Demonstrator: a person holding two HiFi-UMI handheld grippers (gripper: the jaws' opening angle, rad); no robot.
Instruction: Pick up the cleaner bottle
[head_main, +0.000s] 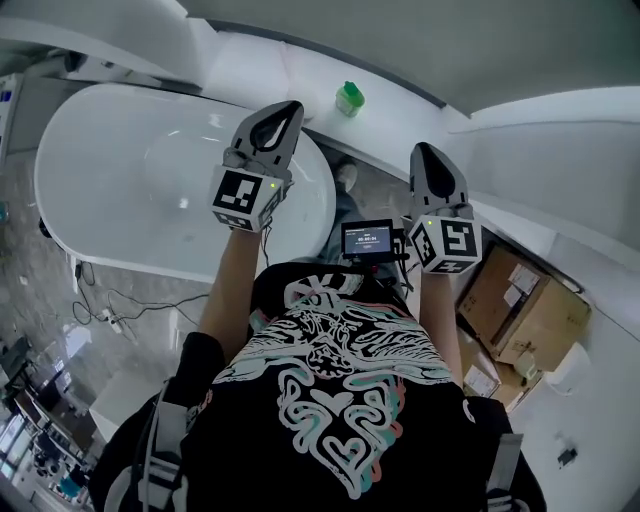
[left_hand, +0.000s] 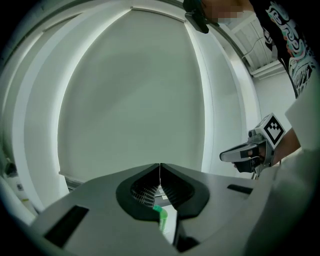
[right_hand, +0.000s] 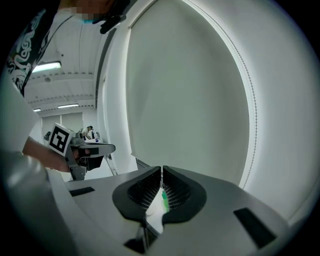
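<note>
The cleaner bottle (head_main: 349, 99), small with a green cap, stands on the white ledge (head_main: 420, 115) behind the bathtub. My left gripper (head_main: 283, 110) is held over the tub's right end, a little short and left of the bottle, jaws shut and empty. My right gripper (head_main: 425, 152) is to the bottle's right and nearer me, also shut and empty. In the left gripper view the jaws (left_hand: 159, 170) meet, and the green bottle (left_hand: 161, 218) shows through the gap below them. Below the closed right gripper (right_hand: 162, 173) in its own view, a sliver of the green bottle (right_hand: 164, 200) shows.
A white oval bathtub (head_main: 150, 190) fills the left. Cardboard boxes (head_main: 525, 305) sit on the floor at the right. Cables (head_main: 100, 310) lie left of my legs. A small screen (head_main: 367, 240) hangs at my chest. A grey wall rises behind the ledge.
</note>
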